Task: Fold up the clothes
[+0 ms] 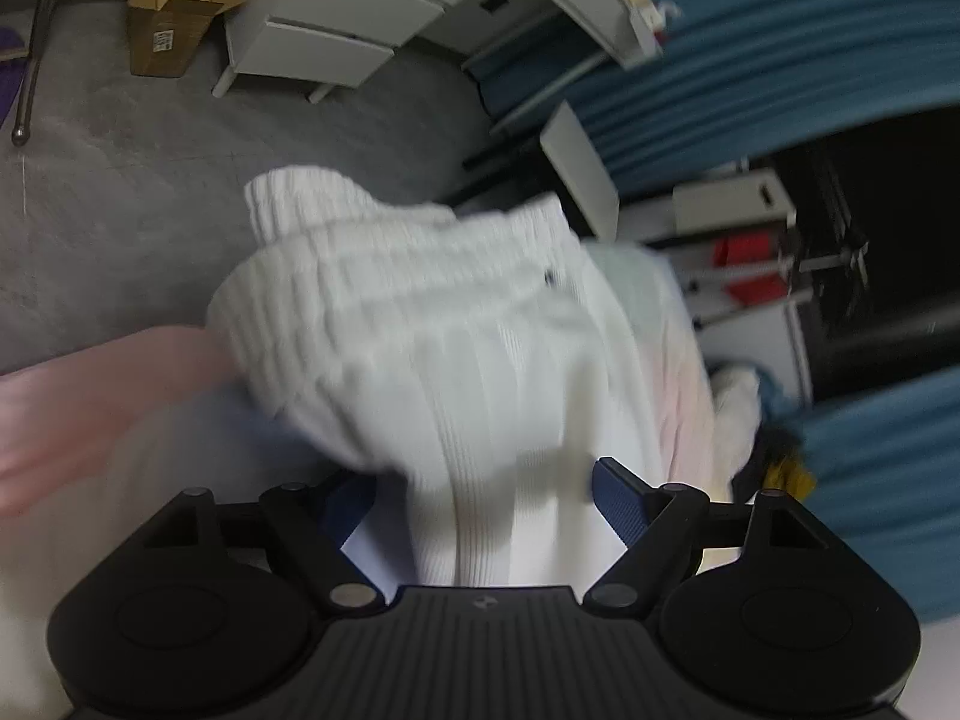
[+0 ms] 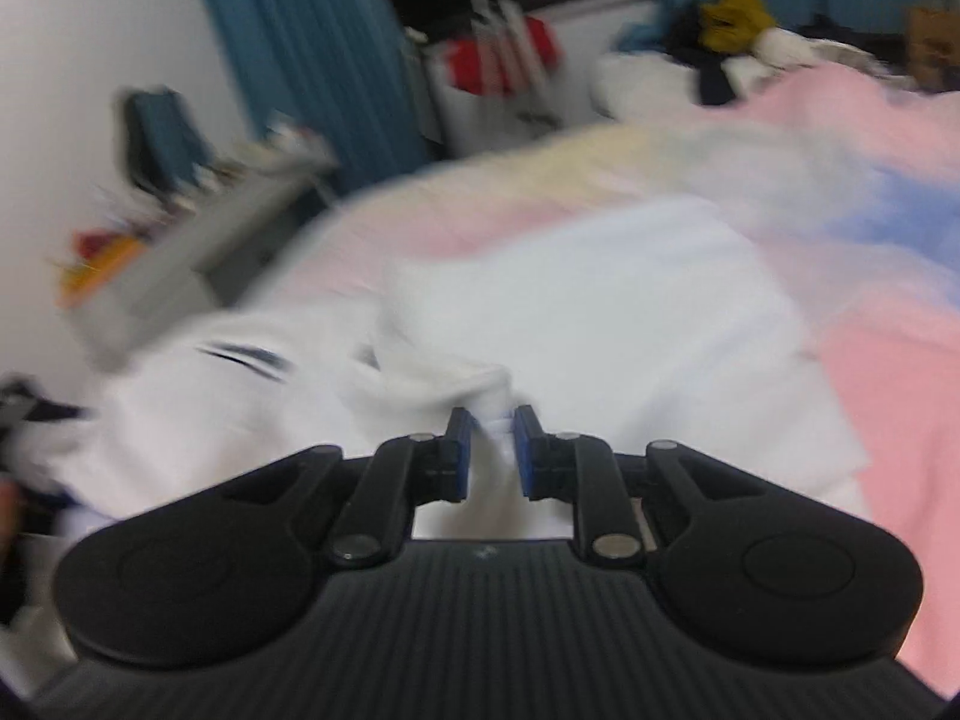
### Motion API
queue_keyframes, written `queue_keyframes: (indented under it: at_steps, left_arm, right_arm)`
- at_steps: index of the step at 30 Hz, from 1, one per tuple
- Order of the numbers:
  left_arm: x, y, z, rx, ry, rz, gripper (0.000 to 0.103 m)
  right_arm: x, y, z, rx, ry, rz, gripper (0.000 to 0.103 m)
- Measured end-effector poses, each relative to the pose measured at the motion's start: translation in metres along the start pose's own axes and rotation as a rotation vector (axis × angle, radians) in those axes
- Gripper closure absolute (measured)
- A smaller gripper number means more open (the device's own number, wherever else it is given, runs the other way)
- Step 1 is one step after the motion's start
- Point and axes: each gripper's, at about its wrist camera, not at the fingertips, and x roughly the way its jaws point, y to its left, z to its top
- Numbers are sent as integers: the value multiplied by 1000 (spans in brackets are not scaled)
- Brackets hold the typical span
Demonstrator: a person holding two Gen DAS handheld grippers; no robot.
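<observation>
White ribbed garment (image 1: pixel 456 348): it hangs bunched in front of your left gripper (image 1: pixel 486 504), elastic waistband uppermost, its lower part running down between the two blue pads (image 1: pixel 618 504). It looks like shorts or trousers; blur keeps you from telling which.
Left gripper state: your jaws stand spread wide, one pad on each side of the cloth, neither pressing it that you can see.
Right gripper state: your right gripper (image 2: pixel 491 450) is nearly closed, pinching a tuck of white cloth (image 2: pixel 489 402) between its pads.
Where the work lies: on the pastel bedspread (image 2: pixel 888 372), pink with blue and yellow patches, beside a flat white piece (image 2: pixel 630 312).
Step in hand: by my reading, you are gathering and straightening the white garment before the first fold, one end pinned by your right gripper.
Next move: it calls for your left jaws to close on an edge near the waistband, then for both hands to draw the cloth taut and lay it flat.
Count, grippers: two, one in each view.
Count, white pieces: at least two, possibly three; I cannot tell whether the pinched cloth is the ribbed garment.
Count, clothes heaps: one mixed pile (image 2: pixel 738 30) at the far end of the bed.
</observation>
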Motion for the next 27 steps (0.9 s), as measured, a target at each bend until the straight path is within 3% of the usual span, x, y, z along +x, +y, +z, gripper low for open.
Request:
queue_keyframes:
  at_steps: [6, 10, 11, 13, 14, 16, 17, 19, 23, 27]
  left_arm:
    - [4, 9, -3, -42, -67, -48, 23]
    - [11, 7, -5, -30, -78, -61, 23]
    - [12, 6, -5, -26, -80, -66, 23]
    - [17, 5, -5, -19, -84, -79, 23]
    - [19, 4, -4, -16, -87, -87, 25]
    - [23, -3, -4, 22, -105, -42, 46]
    - [25, -7, -4, 51, -116, -31, 49]
    - [22, -20, -7, 125, -150, -31, 65]
    - [2, -60, -22, 269, -227, -45, 77]
    - [-17, -127, -54, 448, -290, -97, 84]
  right_arm:
    - [-8, 26, 9, -62, 1, 189, 84]
    - [-14, 31, 15, -118, -39, 143, 82]
    - [-11, 30, 15, -133, -33, 114, 76]
    - [3, 24, 8, -141, 19, 48, 65]
    - [14, 22, 1, -142, 59, 33, 65]
    - [35, 20, -14, -148, 142, 12, 65]
    - [46, 18, -21, -150, 183, 1, 65]
    - [51, 27, -25, -215, 183, -21, 65]
    - [39, 24, -12, -152, 154, -24, 67]
    - [20, 1, 4, -18, 106, -81, 66]
